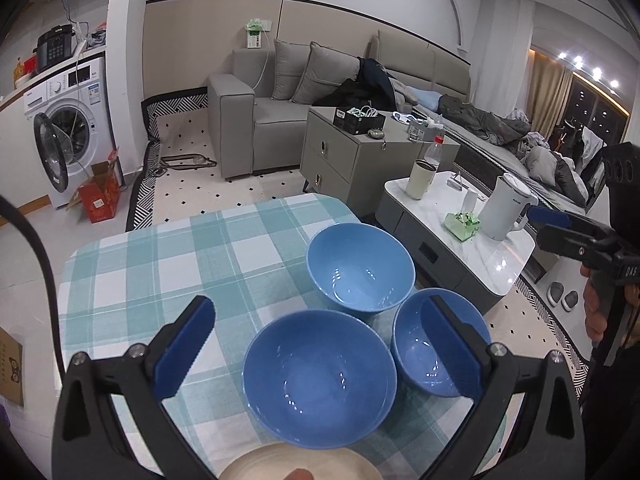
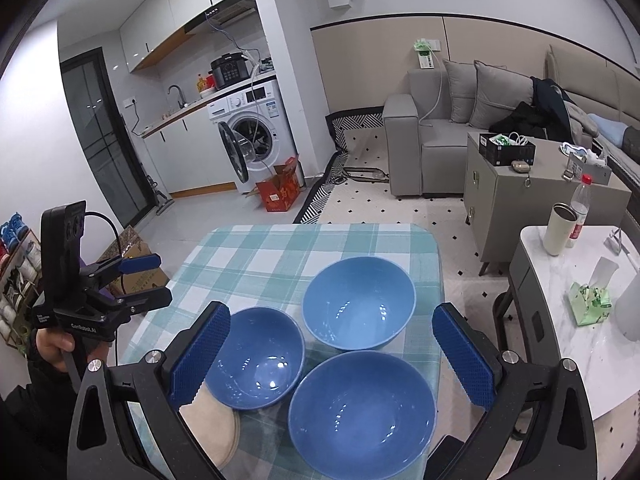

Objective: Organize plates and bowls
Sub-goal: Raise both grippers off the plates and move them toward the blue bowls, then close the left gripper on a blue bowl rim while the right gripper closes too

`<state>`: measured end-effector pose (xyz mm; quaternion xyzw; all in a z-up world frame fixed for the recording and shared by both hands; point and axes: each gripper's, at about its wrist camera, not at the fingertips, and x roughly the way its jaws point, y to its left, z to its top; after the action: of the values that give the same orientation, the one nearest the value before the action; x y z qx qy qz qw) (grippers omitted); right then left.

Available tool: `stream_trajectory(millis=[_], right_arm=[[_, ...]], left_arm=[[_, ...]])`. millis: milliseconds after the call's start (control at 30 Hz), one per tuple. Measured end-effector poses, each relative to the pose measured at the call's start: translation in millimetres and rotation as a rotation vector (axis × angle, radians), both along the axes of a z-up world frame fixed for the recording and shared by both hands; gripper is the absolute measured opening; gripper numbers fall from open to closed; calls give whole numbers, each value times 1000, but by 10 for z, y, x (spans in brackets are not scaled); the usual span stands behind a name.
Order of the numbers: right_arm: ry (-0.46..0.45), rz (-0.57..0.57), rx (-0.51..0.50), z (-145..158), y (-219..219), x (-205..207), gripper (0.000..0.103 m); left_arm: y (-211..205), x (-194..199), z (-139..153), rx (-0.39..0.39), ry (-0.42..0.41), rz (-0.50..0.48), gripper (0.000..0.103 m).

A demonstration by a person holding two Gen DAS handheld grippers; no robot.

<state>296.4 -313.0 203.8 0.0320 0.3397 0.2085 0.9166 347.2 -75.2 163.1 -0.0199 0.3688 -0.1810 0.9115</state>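
Observation:
Three blue bowls stand upright on a teal checked tablecloth (image 1: 160,264). In the left wrist view they are a near bowl (image 1: 320,378), a far bowl (image 1: 360,266) and a smaller right bowl (image 1: 432,344). In the right wrist view they are the near bowl (image 2: 362,412), the far bowl (image 2: 358,302) and a left bowl (image 2: 256,356). A cream plate (image 1: 300,466) lies at the near edge; it also shows in the right wrist view (image 2: 212,424). My left gripper (image 1: 320,340) is open and empty above the bowls. My right gripper (image 2: 332,356) is open and empty.
A white marble coffee table (image 1: 460,240) with a kettle (image 1: 506,208), cup and bottle stands to the right. A grey cabinet (image 1: 360,152) and sofa (image 1: 272,92) are behind. A washing machine (image 2: 248,136) and red box (image 2: 280,188) are far left.

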Motion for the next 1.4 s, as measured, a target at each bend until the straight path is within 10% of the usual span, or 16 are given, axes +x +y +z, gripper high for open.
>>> stream_trajectory(millis=[1400], right_arm=[[381, -170, -19, -1635, -115, 1550, 94]], left_arm=[[-531, 1477, -1430, 128, 292, 4, 101]])
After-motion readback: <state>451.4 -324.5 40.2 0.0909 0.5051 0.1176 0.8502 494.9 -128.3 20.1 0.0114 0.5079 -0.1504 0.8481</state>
